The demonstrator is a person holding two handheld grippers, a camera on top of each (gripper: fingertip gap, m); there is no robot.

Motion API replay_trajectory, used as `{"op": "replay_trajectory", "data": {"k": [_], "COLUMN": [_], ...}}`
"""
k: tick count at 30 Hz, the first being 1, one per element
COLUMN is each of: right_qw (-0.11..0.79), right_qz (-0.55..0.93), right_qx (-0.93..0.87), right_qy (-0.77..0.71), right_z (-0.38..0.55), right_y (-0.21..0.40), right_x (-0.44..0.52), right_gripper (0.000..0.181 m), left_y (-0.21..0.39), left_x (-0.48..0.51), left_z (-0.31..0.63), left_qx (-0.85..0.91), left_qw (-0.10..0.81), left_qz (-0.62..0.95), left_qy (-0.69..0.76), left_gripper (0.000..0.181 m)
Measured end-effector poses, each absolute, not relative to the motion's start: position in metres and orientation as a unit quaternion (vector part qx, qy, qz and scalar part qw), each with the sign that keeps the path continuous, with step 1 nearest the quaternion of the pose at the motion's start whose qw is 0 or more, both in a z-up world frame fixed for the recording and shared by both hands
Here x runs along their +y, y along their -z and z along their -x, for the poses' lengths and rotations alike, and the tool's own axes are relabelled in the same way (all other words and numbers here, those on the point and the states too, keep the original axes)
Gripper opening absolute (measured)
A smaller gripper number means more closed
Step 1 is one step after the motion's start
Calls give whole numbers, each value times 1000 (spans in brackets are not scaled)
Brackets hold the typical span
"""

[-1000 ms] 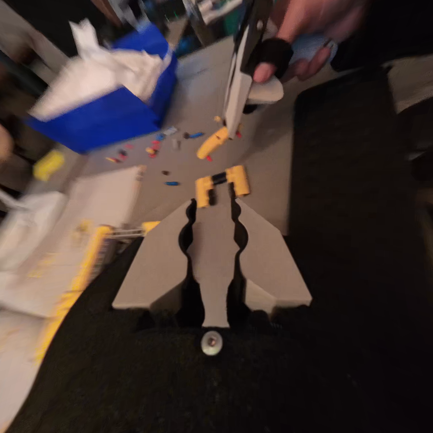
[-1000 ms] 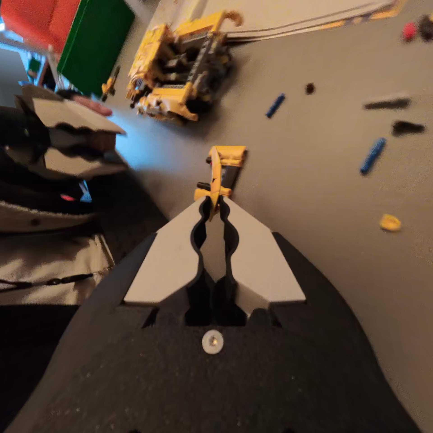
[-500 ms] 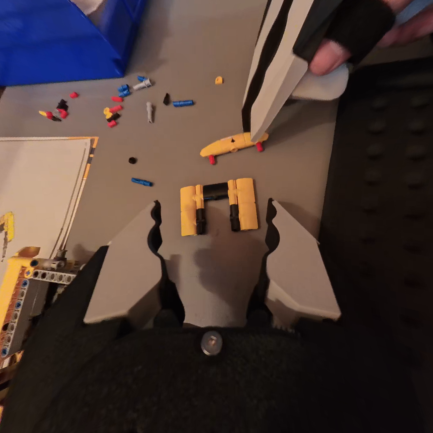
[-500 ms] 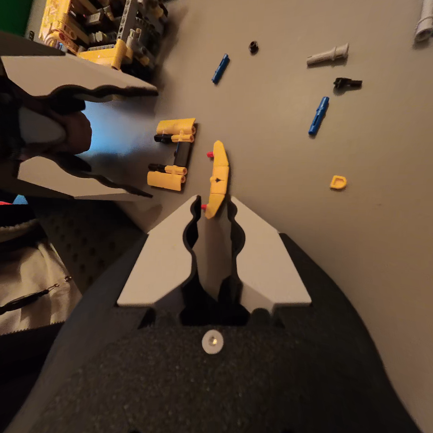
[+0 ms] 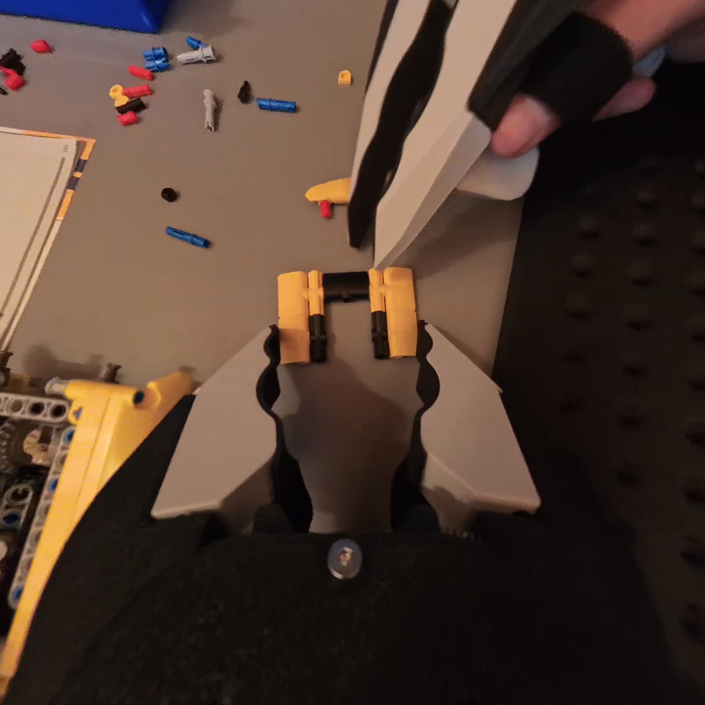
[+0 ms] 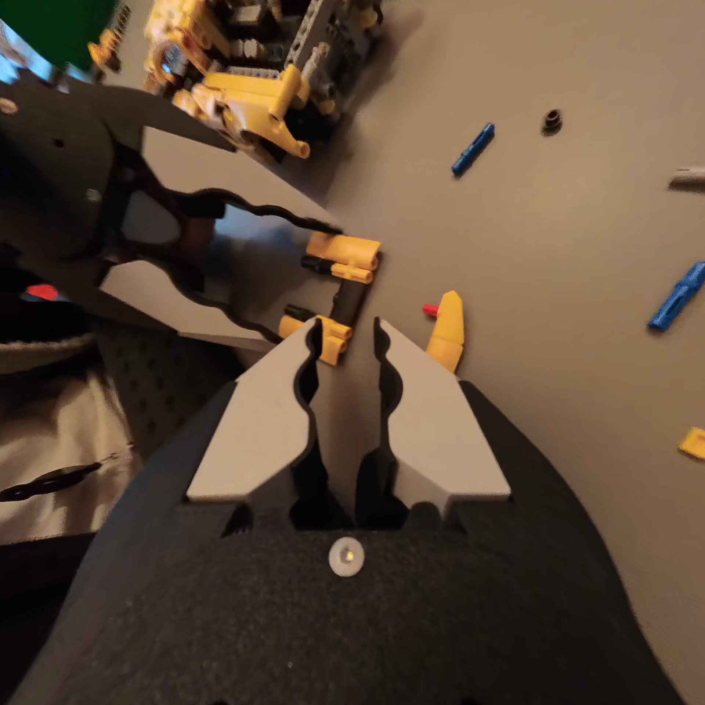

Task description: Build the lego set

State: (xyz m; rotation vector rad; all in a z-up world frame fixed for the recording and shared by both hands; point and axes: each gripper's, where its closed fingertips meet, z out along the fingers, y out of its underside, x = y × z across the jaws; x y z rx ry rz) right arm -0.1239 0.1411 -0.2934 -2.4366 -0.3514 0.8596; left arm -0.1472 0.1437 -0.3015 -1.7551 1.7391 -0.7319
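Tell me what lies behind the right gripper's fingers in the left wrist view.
A curved yellow piece with a red pin pokes out from behind the right gripper; its other end is covered there.

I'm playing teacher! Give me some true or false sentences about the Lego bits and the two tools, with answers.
1. The left tool straddles the U-shaped piece. True.
2. The right tool holds the curved yellow piece. False: it is open and empty; the piece lies beside it on the table.
3. A blue pin lies loose on the table. True.
4. The U-shaped piece is all red. False: yellow and black.
5. The yellow model sits on the table. True.
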Motion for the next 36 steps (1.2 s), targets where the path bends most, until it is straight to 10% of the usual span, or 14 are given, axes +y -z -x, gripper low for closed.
{"op": "replay_trajectory", "data": {"k": [11,18,26,36], "right_qw": [223,351,500,522], "right_qz": [887,798,709,660], "right_qx": [-173,-159,-178,-133], "right_qy": [-364,-464,-464,-524], "right_z": [168,179,222,251], "right_y": [297,232,164,147], "right_x": [149,164,178,184], "right_gripper": [15,7,7,7], "left_y": [288,228,153,127], "left_x": [145,163,177,183], "left_z": [175,192,224,240], "left_qx": [700,603,315,293], "left_qw": [407,466,266,307], "left_qz": [554,568,567,516], "left_qy": [194,309,713,744], "left_gripper": [72,71,56,20]}}
